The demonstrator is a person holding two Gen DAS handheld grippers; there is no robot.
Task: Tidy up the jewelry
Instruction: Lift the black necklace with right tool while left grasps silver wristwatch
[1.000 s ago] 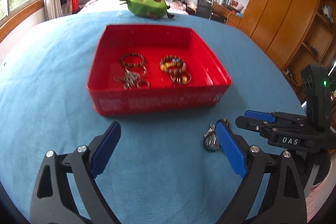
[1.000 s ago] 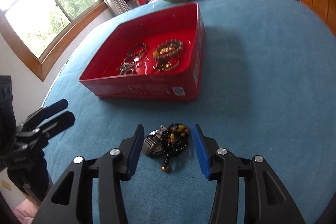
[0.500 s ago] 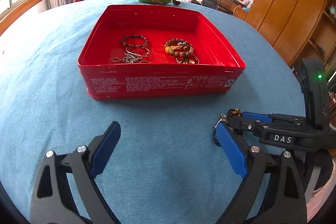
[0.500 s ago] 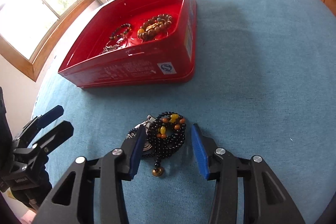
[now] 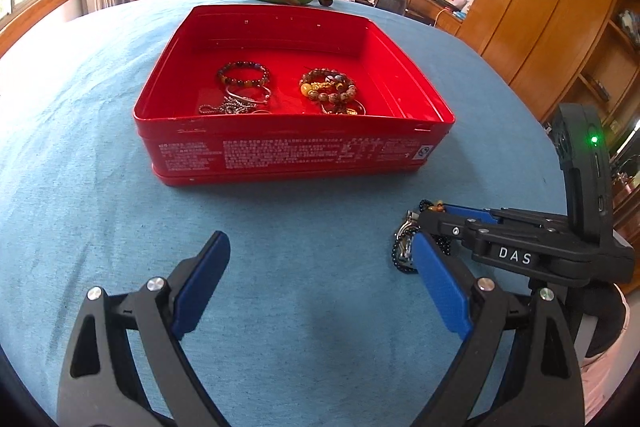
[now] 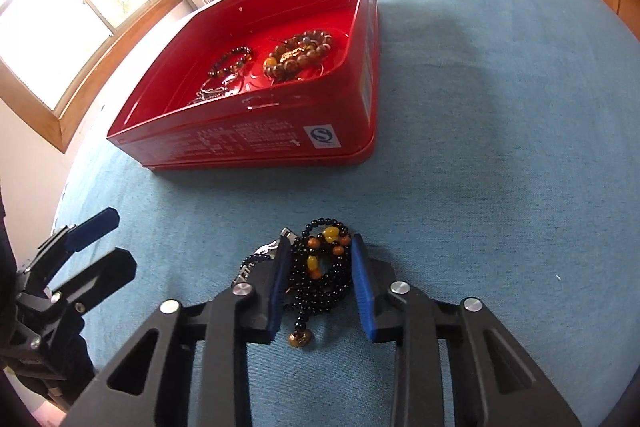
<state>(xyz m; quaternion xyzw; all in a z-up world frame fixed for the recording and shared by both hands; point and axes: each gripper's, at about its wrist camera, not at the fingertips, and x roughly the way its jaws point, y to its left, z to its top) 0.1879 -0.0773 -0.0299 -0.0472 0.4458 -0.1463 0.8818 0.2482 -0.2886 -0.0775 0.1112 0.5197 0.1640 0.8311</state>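
blue cloth (image 6: 500, 147), right-wrist view alone shows jaws bracketing black bead strand (image 6: 320, 271)

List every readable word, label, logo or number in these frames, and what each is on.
"DAS": white letters on the right hand-held gripper body.
"S" logo in a blue-and-white square: tin front wall.
White print lines on the tin's front wall: too small to read.
No other text shows.

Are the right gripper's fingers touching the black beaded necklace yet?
Touching. In the right wrist view, the right gripper straddles the black beaded necklace, and the beads press against both blue fingers with no gap visible.
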